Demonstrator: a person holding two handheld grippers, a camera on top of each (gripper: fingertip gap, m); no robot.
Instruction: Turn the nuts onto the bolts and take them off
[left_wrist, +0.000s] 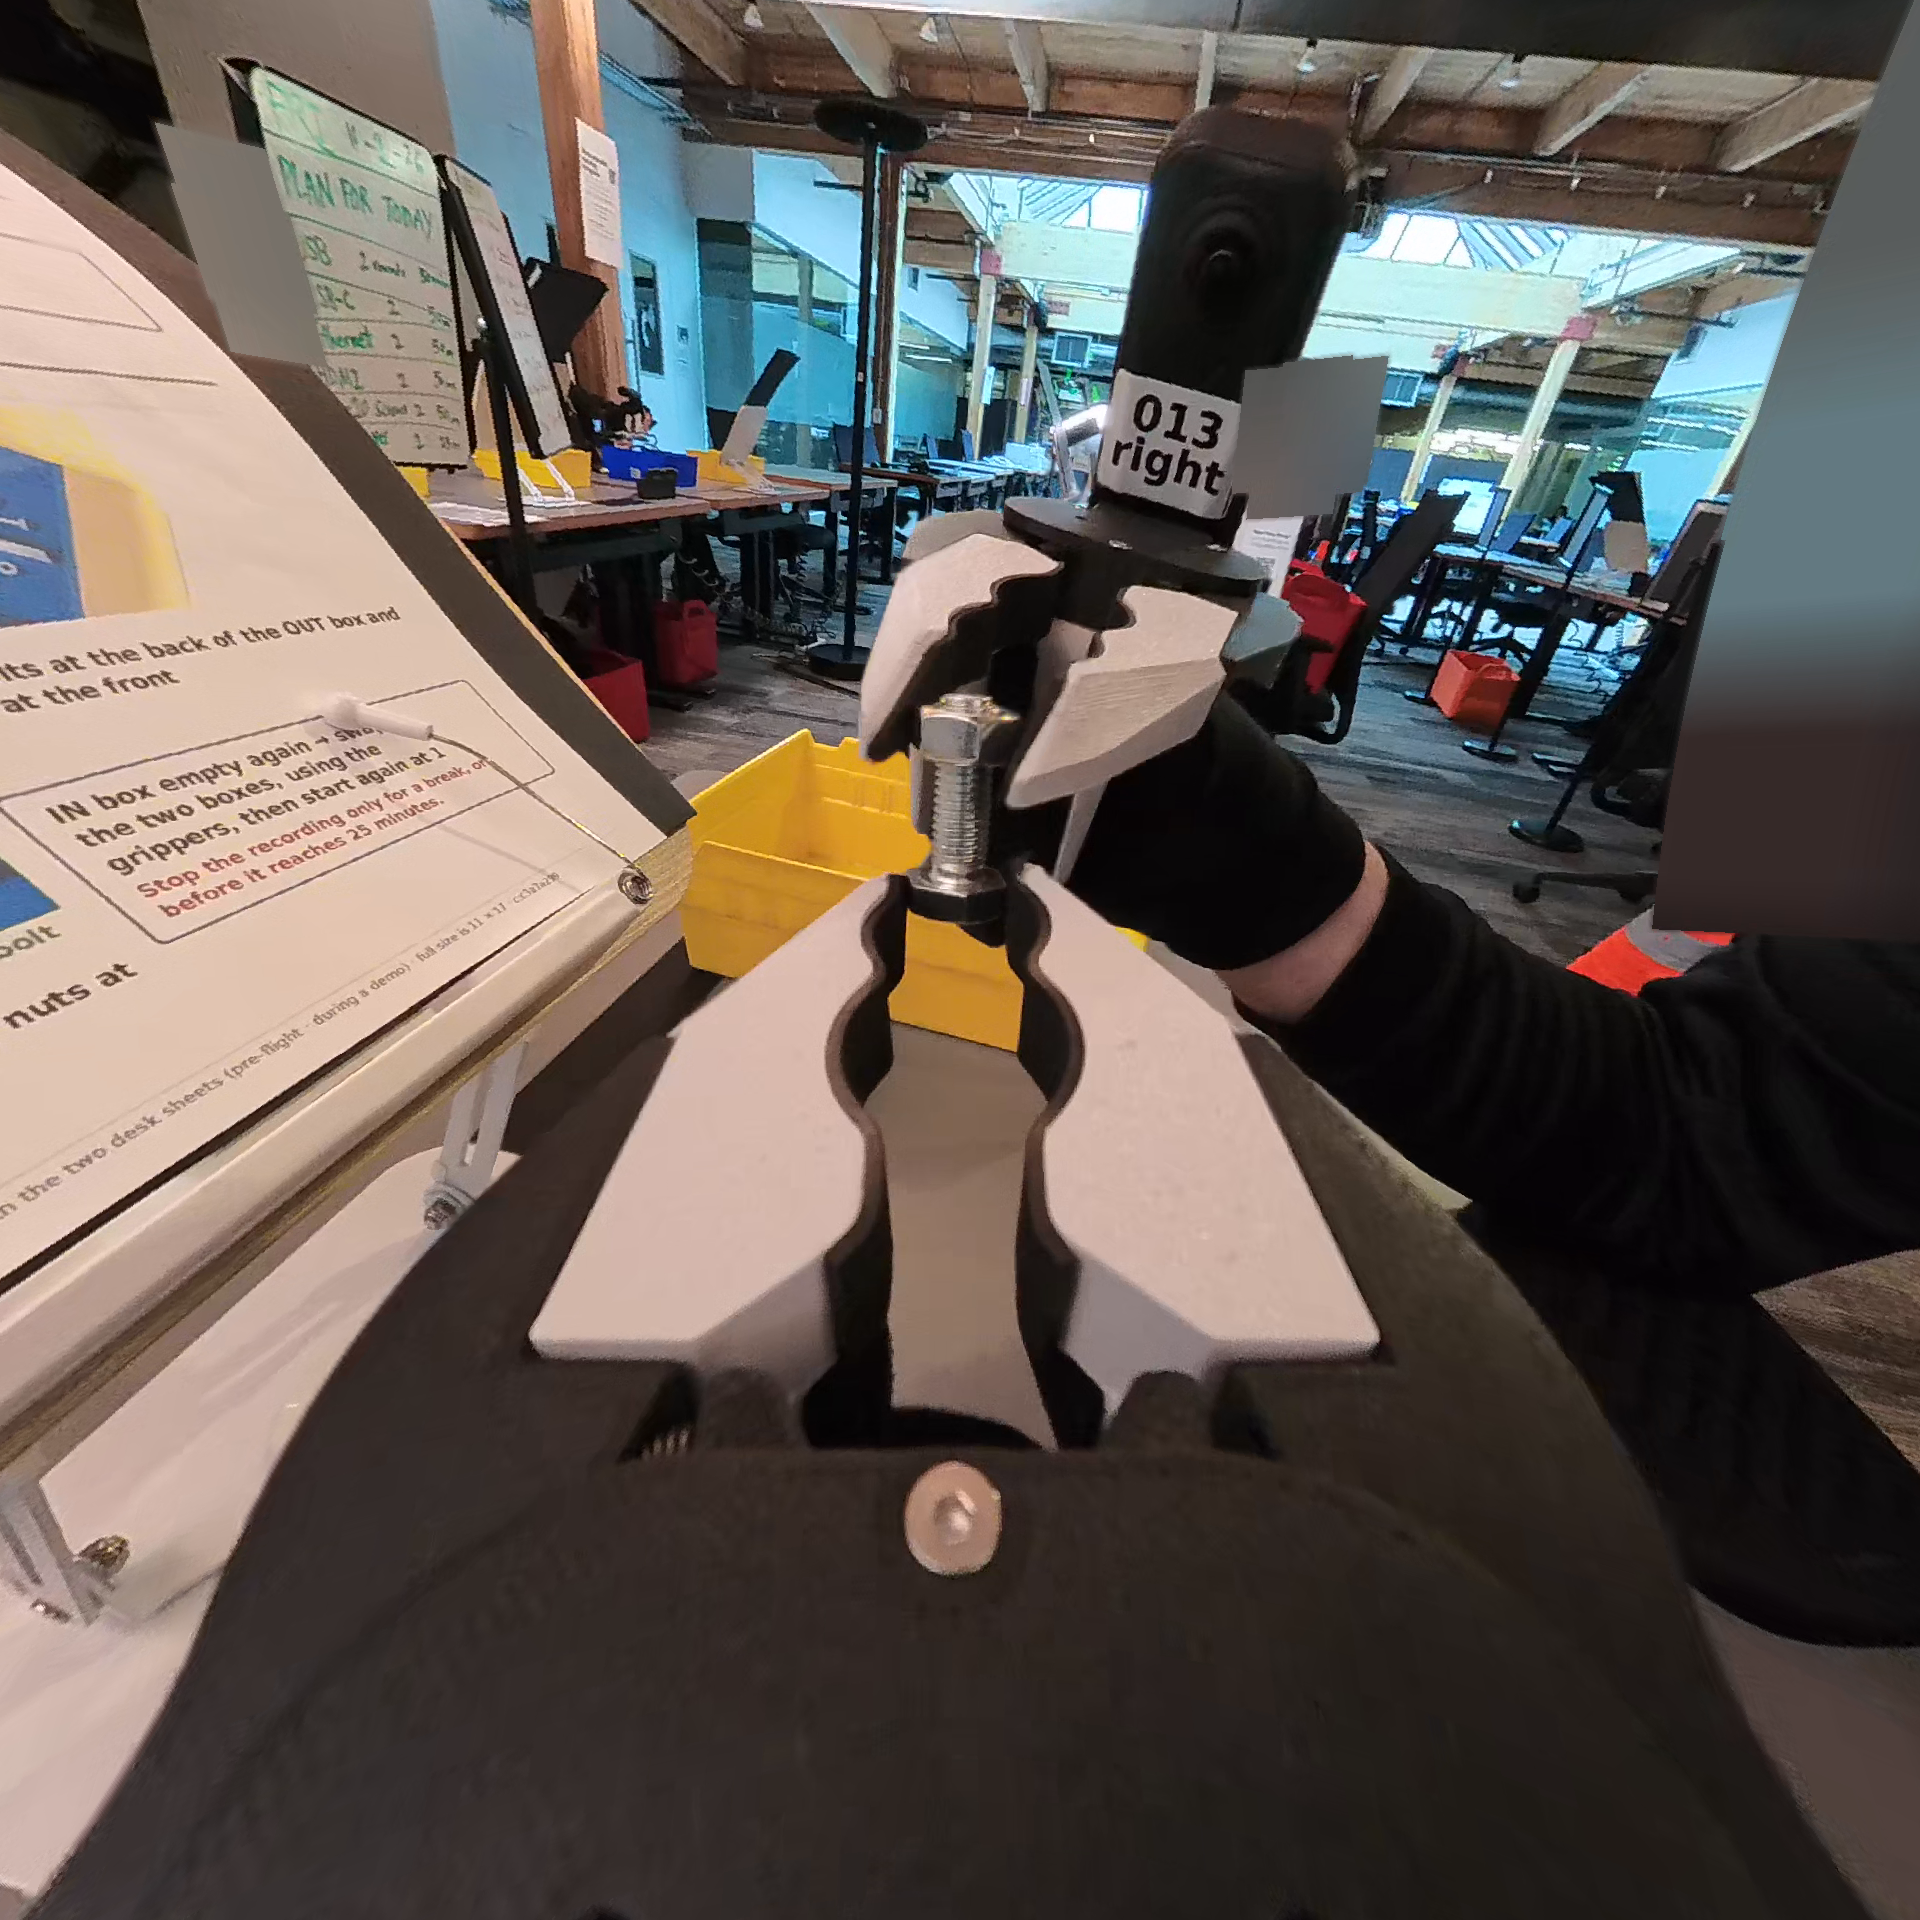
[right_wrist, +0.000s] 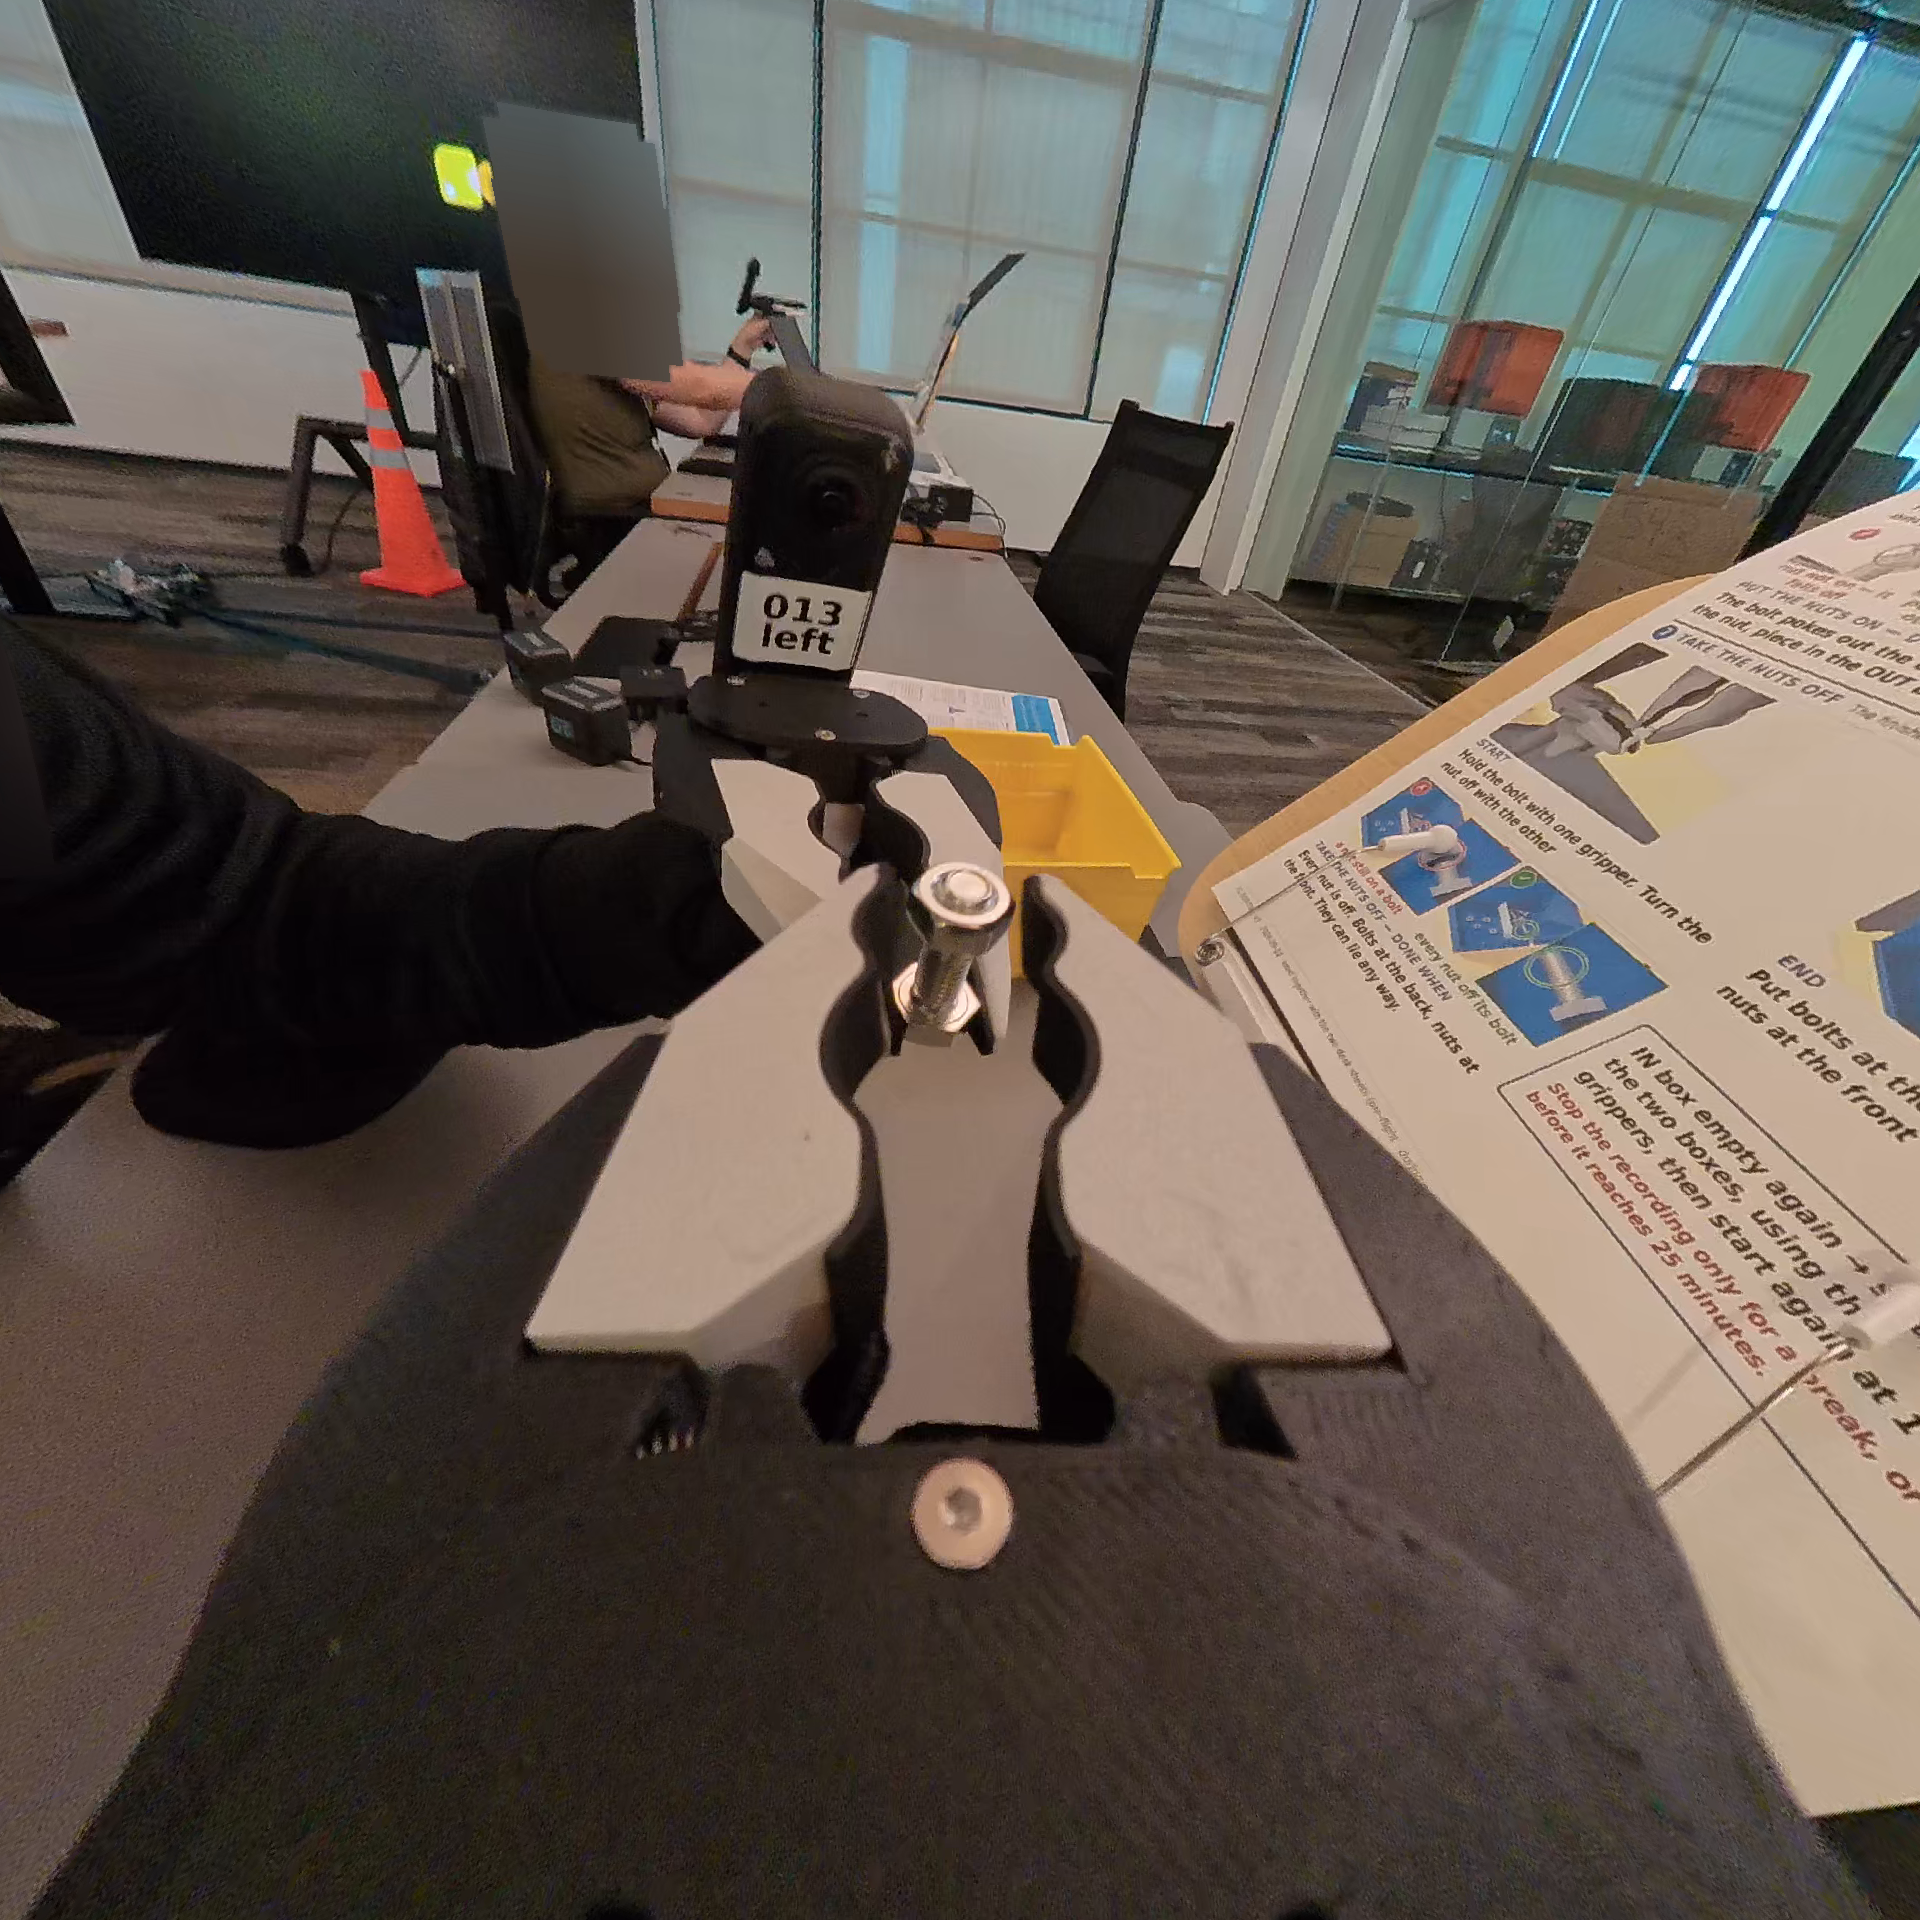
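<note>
A silver bolt (left_wrist: 956, 810) stands upright in mid-air over the table. My left gripper (left_wrist: 956, 904) is shut on its hex head at the bottom. A silver nut (left_wrist: 966, 724) sits at the top end of the thread. My right gripper (left_wrist: 958, 769) comes down from above, and its fingertips close around the nut. In the right wrist view the nut (right_wrist: 961, 899) lies between my right gripper's tips (right_wrist: 958, 906), with the bolt's end showing in its hole. The bolt (right_wrist: 940, 966) runs down to my left gripper (right_wrist: 935, 1029) behind it.
A yellow bin (left_wrist: 790, 831) stands on the grey table just behind the grippers; it also shows in the right wrist view (right_wrist: 1081, 831). A tilted board with an instruction sheet (left_wrist: 260, 727) stands close beside it (right_wrist: 1558, 935). Black devices (right_wrist: 582, 717) lie farther back. Left and right tips are no more than a few centimetres apart.
</note>
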